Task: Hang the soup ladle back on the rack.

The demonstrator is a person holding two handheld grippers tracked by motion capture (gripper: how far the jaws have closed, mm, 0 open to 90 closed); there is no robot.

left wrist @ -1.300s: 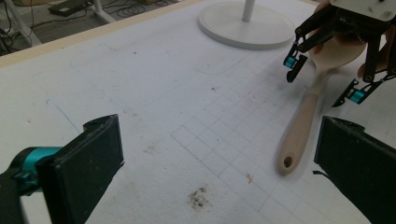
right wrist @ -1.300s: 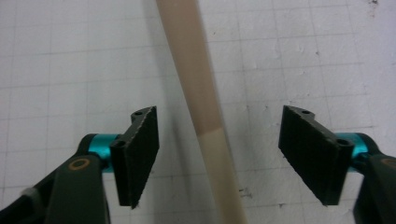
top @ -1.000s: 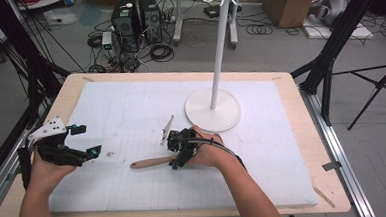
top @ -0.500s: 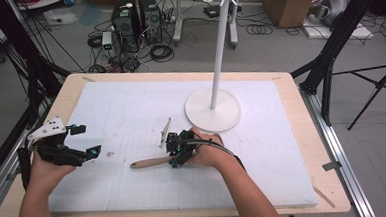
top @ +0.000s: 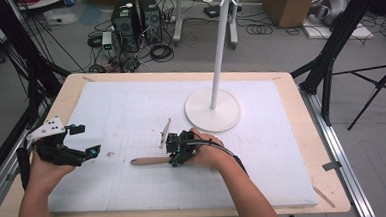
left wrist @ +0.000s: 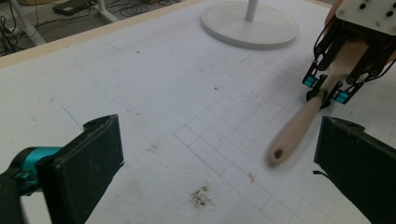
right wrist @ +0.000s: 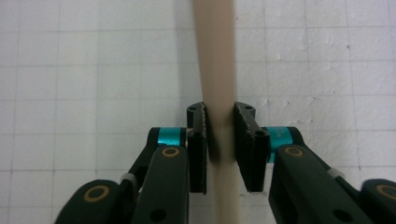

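White gridded mat | no legible writing | right gripper clamps wooden handle

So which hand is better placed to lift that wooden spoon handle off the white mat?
The right. Its gripper has just closed its fingers on the pale wooden handle, while the left gripper rests open, well off to the side.

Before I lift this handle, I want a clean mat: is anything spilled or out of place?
Slightly: a small dark crumbly smudge soils the white mat near the left gripper. Otherwise, nothing stands out.
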